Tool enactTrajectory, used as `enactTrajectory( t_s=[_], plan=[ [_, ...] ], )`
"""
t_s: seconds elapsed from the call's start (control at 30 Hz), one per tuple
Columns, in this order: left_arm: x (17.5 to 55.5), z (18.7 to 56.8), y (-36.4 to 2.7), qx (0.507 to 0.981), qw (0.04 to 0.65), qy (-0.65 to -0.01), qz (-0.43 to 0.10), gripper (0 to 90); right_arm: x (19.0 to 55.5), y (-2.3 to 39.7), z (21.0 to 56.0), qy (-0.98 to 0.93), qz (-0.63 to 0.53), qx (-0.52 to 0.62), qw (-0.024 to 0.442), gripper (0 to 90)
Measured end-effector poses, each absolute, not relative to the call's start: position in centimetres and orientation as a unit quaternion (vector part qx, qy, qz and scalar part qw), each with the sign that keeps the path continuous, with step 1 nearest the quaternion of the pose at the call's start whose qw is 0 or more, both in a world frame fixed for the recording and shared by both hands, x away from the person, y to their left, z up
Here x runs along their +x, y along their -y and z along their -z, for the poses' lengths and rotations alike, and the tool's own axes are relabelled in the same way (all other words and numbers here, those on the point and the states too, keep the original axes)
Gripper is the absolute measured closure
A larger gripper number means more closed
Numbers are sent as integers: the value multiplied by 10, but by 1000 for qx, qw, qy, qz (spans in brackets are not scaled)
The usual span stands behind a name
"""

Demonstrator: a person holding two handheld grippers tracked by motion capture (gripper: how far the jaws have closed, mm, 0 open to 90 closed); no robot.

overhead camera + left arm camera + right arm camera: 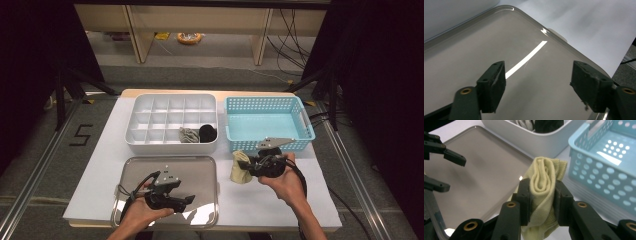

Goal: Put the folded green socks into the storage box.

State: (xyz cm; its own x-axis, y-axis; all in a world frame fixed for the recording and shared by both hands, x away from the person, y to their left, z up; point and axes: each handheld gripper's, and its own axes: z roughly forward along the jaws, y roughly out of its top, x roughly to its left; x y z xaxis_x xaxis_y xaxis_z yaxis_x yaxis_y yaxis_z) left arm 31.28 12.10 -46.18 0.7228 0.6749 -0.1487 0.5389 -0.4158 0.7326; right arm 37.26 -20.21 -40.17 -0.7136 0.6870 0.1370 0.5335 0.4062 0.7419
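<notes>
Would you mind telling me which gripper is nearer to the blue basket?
Right. The right gripper, shut on a rolled yellow sock, is just in front of the blue basket; the left gripper hangs open over the metal tray, farther away.

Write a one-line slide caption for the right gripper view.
Right gripper clamps a rolled pale-yellow sock above the table, between the metal tray and the blue basket.

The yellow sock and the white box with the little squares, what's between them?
Just bare white table between the yellow sock and white box, seen in the high view.
</notes>
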Motion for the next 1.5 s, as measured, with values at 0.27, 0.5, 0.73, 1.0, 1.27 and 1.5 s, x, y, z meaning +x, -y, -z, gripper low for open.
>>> enactTrajectory(
  t_s=[0.27, 0.5, 0.73, 1.0, 1.27, 1.5],
  plan=[
    [309, 463, -125, 839, 399, -354, -109, 218, 382, 186, 390, -833, -409, 359, 96, 708],
    [305, 463, -129, 839, 400, -352, -106, 200, 394, 171, 386, -839, -412, 342, 103, 706],
    [302, 464, -131, 835, 403, -359, -109, 188, 401, 157, 381, -837, -418, 340, 96, 705],
    [302, 465, -133, 836, 398, -359, -112, 173, 412, 146, 374, -840, -418, 329, 102, 705],
    [300, 465, -135, 838, 396, -357, -114, 172, 422, 133, 367, -839, -426, 323, 104, 705],
    [298, 464, -137, 832, 403, -364, -113, 174, 436, 112, 360, -841, -431, 309, 110, 706]
  ],
)
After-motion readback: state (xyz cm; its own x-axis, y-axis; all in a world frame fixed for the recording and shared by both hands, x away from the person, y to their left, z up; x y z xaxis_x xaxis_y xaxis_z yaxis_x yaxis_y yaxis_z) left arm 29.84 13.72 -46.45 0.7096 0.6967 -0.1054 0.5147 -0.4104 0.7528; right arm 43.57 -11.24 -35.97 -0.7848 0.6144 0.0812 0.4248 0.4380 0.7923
